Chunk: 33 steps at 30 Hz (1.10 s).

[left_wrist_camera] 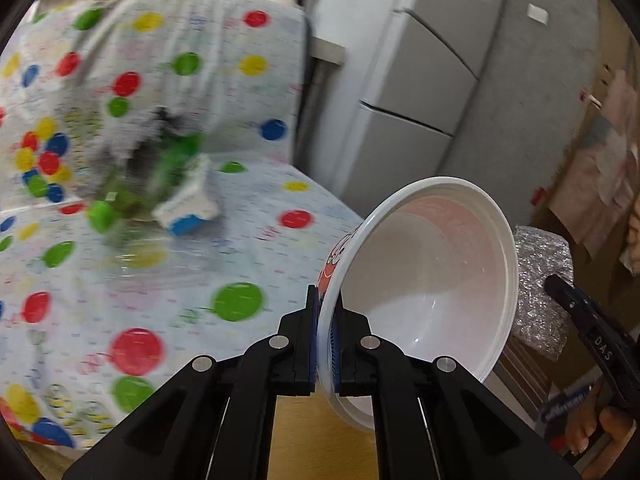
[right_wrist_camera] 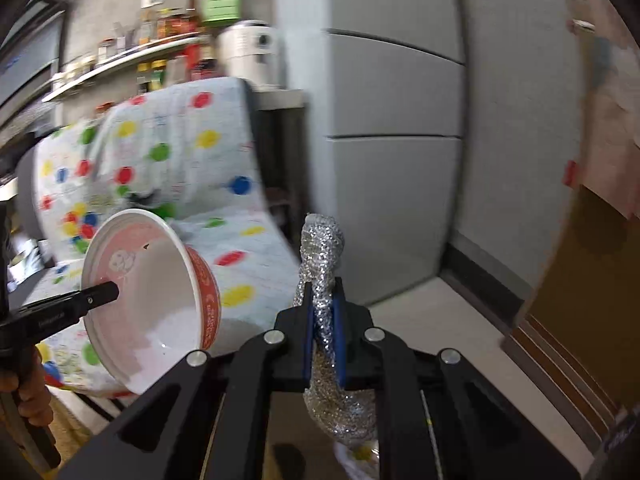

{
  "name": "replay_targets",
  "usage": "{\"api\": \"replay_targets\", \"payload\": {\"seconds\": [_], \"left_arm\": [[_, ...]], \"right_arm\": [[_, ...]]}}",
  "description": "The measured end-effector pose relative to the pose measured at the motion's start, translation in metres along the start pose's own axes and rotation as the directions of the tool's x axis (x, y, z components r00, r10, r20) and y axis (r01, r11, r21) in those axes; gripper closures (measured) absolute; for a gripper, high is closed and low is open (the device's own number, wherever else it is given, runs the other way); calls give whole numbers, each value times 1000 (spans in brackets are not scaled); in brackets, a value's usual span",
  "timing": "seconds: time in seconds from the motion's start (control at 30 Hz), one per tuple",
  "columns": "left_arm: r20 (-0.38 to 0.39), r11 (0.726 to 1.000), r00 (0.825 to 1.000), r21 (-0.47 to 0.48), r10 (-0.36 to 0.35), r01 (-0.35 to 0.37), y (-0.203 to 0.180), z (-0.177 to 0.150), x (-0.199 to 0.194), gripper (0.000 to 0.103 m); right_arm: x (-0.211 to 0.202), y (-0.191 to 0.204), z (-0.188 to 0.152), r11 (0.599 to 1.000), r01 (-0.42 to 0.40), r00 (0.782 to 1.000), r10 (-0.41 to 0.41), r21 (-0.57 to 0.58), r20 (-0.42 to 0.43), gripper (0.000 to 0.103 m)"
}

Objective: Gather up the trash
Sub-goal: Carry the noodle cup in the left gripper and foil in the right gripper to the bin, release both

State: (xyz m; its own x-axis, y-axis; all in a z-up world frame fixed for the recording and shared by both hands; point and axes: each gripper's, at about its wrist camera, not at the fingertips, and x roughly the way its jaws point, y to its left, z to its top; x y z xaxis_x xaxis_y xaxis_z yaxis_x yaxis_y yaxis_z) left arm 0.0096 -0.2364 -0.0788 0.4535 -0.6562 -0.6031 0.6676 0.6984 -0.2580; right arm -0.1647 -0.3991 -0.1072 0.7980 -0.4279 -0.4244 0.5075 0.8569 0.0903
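Left gripper [left_wrist_camera: 327, 344] clamped tight across the rim of an empty instant-noodle bowl [left_wrist_camera: 432, 292], one finger outside the wall, one inside. Held the bowl tipped on its side in the air, white interior open toward the lens, red printed outside facing away. Right gripper [right_wrist_camera: 323, 340] closed on a crumpled wad of silvery bubble wrap [right_wrist_camera: 322, 264], squeezed between the blue pads, one end sticking up past the fingertips and the other bulging below. Carried both pieces near each other, bowl on the left and wrap on the right. Behind them, lay a bench [left_wrist_camera: 248, 240] draped in a cloth with coloured dots, with a blurred heap of green and black scraps [left_wrist_camera: 152, 176] and a white-and-blue carton [left_wrist_camera: 188, 208] on it. Stood beyond, a grey refrigerator [right_wrist_camera: 396, 120].
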Motion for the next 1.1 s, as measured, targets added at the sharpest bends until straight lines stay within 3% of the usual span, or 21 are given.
{"api": "replay_targets", "payload": {"seconds": [0.3, 0.43, 0.7, 0.83, 0.9, 1.03, 1.1], "left_arm": [[-160, 986, 984, 137, -78, 100, -86, -26, 80, 97], [-216, 981, 971, 140, -101, 134, -114, -34, 111, 97], [-235, 969, 963, 177, -129, 173, -147, -55, 151, 95], [-252, 964, 958, 189, -134, 185, -153, -58, 169, 87], [-266, 961, 955, 203, -129, 186, -156, -59, 174, 76], [-264, 956, 947, 179, -181, 233, -151, -57, 169, 56], [-249, 953, 948, 177, -197, 244, -148, -53, 163, 49]], "right_arm": [[10, -82, -54, 979, 177, 980, -166, 100, -112, 94], [21, -104, -73, 968, 205, 971, -181, 145, -158, 94], [48, -136, -99, 948, 231, 960, -185, 220, -211, 94], [65, -148, -105, 942, 227, 959, -172, 248, -225, 94], [72, -155, -108, 937, 215, 958, -148, 275, -246, 93], [86, -157, -110, 932, 208, 946, -115, 295, -303, 65], [84, -154, -108, 934, 213, 945, -123, 287, -302, 60]]}}
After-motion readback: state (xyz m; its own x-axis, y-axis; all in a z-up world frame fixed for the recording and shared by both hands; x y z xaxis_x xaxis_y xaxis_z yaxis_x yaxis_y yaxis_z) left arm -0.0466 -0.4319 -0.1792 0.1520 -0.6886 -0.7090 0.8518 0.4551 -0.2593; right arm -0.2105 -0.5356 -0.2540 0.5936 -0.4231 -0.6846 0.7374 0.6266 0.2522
